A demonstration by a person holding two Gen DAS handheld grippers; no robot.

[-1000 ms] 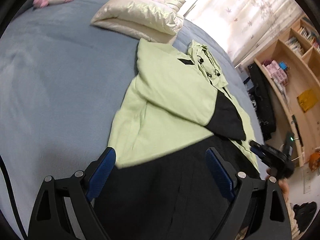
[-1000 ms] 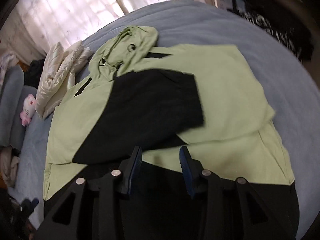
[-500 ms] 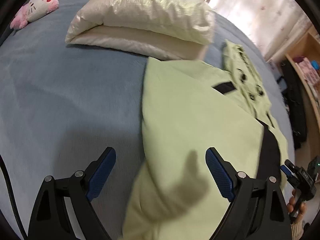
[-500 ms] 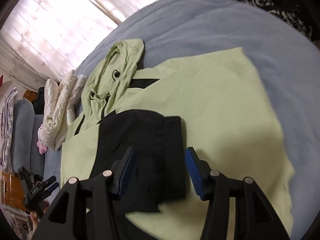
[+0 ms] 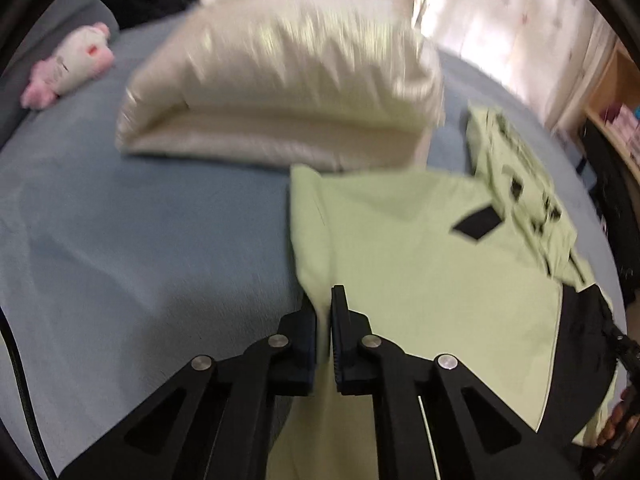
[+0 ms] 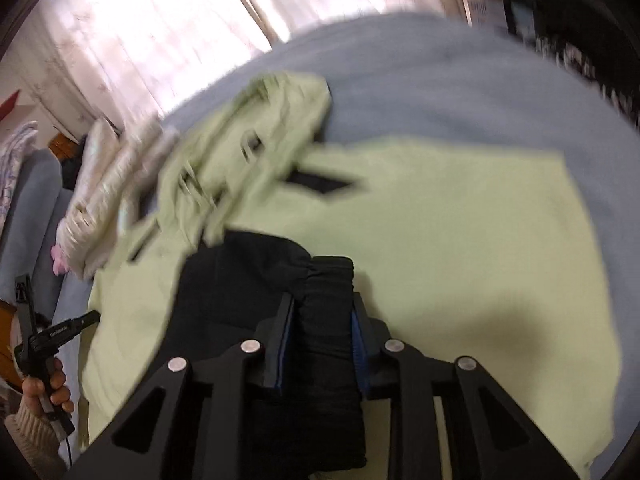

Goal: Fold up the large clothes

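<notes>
Fingers (image 5: 339, 332) on the left gripper (image 5: 324, 344) have just clamped down on the pale green edge of the jacket (image 5: 420, 264), pinching a thin fold right at the side hem. Over on the right gripper (image 6: 318, 344), the jaws have just been closing around the bunched black cuff (image 6: 326, 300) of the sleeve, pads pressed against it on both sides. Jacket itself lies spread flat on the blue bed (image 5: 140, 240), hood (image 6: 276, 120) up toward the curtains. Cream pillow (image 5: 288, 92) sits just beyond the jacket's top edge, and a pink plush toy (image 5: 68, 68) lies well off to the side.
</notes>
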